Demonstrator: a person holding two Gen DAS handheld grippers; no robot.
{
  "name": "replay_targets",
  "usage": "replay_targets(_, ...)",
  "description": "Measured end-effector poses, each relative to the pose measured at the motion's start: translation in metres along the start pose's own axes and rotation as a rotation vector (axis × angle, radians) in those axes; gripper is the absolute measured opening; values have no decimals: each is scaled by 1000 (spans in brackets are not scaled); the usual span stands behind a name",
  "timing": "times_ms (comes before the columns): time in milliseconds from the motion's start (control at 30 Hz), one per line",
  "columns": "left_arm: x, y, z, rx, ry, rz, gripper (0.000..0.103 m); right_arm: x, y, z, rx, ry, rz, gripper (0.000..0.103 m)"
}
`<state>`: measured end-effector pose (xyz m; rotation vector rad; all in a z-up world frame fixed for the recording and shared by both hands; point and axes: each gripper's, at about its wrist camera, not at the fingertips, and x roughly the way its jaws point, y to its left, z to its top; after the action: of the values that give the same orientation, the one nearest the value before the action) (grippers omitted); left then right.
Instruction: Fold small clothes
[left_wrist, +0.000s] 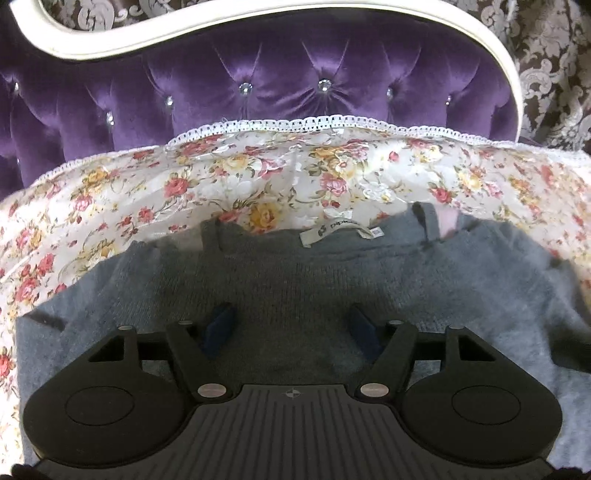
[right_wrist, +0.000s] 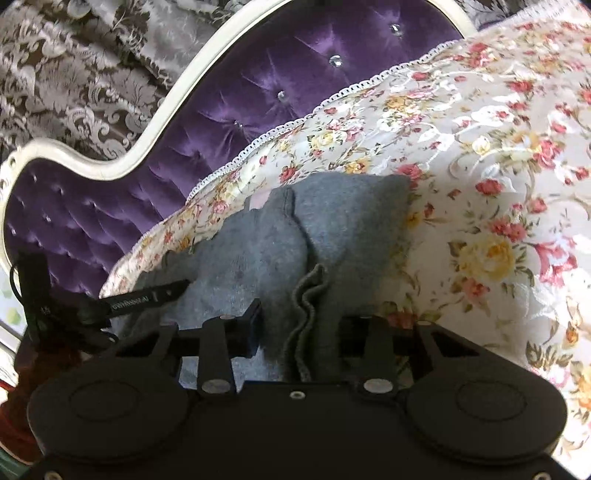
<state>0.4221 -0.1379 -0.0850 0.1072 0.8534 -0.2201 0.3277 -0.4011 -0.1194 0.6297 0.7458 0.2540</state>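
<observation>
- Left wrist view: my left gripper (left_wrist: 293, 326) hangs over the middle of the grey knit sweater (left_wrist: 280, 280), jaws apart, blue pads (left_wrist: 221, 325) well clear of each other, nothing pinched between them. I'd call it open; whether the tips touch the knit I can't tell.
- The sweater lies spread on the floral bedspread (left_wrist: 155, 192), neckline away from me, white neck label (left_wrist: 332, 230) showing at the collar (print too small to read).
- Behind the bedspread's lace edge (left_wrist: 295, 123) stands the purple tufted headboard (left_wrist: 258, 85) in its white frame.
- The right part of the sweater looks bunched and blurred, a bit of pink (left_wrist: 448, 221) peeking at the shoulder; can't tell what it is.
- Right wrist view: my right gripper (right_wrist: 295, 332) has a ruffled ribbed edge of the sweater (right_wrist: 308, 314) between its jaws. The left pad (right_wrist: 249, 326) stands apart from the fabric; the right pad is hidden behind it, so I can't tell whether the grip has closed yet.
- Further out, the grey sweater (right_wrist: 258, 243) is humped up on the bedspread (right_wrist: 480, 166), not flat.
- The left gripper (right_wrist: 147, 295) shows at lower left as a dark finger lying across the knit.
- Progress, my judgement: early. Garment laid out, no finished fold visible; one side is being gathered for a first fold. Left to do: bring the sides in, fold lengthwise, flatten.
</observation>
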Motion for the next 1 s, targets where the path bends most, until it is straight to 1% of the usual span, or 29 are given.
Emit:
replay_targets(67, -13, 6, -3, -33, -9, -50, 59, 0, -1, 1, 9, 3, 4, 44)
replay_targets(133, -32, 11, -15, -65, -30, -94, 59, -1, -1, 1, 9, 7, 4, 44)
replay_targets(333, -79, 7, -63, -7, -74, -132, 59, 0, 0, 3, 15, 19, 2, 45)
replay_targets(433, -85, 9, -84, 6, -75, -129, 59, -1, 0, 2, 21, 25, 23, 50)
replay_targets(500, -76, 9, -90, 30, -42, -130, 59, -3, 1, 0, 23, 27, 28, 51)
replay_targets(567, -78, 10, -93, 57, -64, -133, 59, -5, 3, -1, 18, 26, 18, 51)
replay_targets(600, -81, 13, -93, 44, -64, -142, 59, -5, 6, -2, 11, 25, 6, 49)
replay_targets(633, -85, 17, -92, 17, -71, -158, 59, -6, 10, -2, -4, 26, -16, 43)
replay_targets(667, -91, 22, -94, -7, -83, -171, 59, -5, 15, -2, -24, 33, -37, 27)
replay_targets(733, -106, 34, -97, -39, -129, -161, 59, -6, 27, -1, -61, 39, -54, 27)
replay_targets(833, -126, 55, -106, -66, -184, -130, 60, -12, 47, 3, -103, 18, -98, 27)
replay_targets(933, -138, 82, -118, -117, -200, -100, 60, -16, 70, 10, -131, 18, -124, 27)
replay_targets(1000, -143, 98, -127, -144, -196, -81, 60, -15, 88, 13, -162, 26, -137, 27)
